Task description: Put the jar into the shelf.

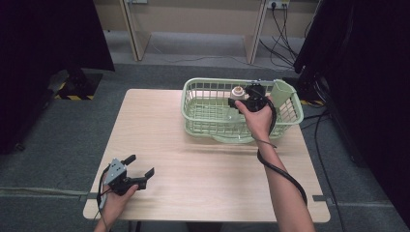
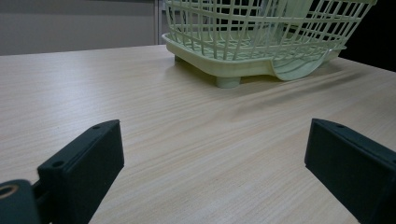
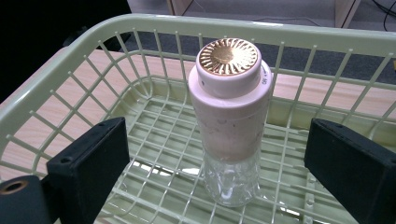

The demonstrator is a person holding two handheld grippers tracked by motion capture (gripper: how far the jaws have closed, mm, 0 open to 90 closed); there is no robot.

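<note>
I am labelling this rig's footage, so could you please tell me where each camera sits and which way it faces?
High view: above the person's side, facing forward and down on the wooden table; forearms, both tongs.
Left gripper view: on the left tongs, low over the table, facing the green basket; open black jaws.
Right gripper view: on the right tongs, facing the bottle in the basket; open jaws.
Shared: the basket.
</note>
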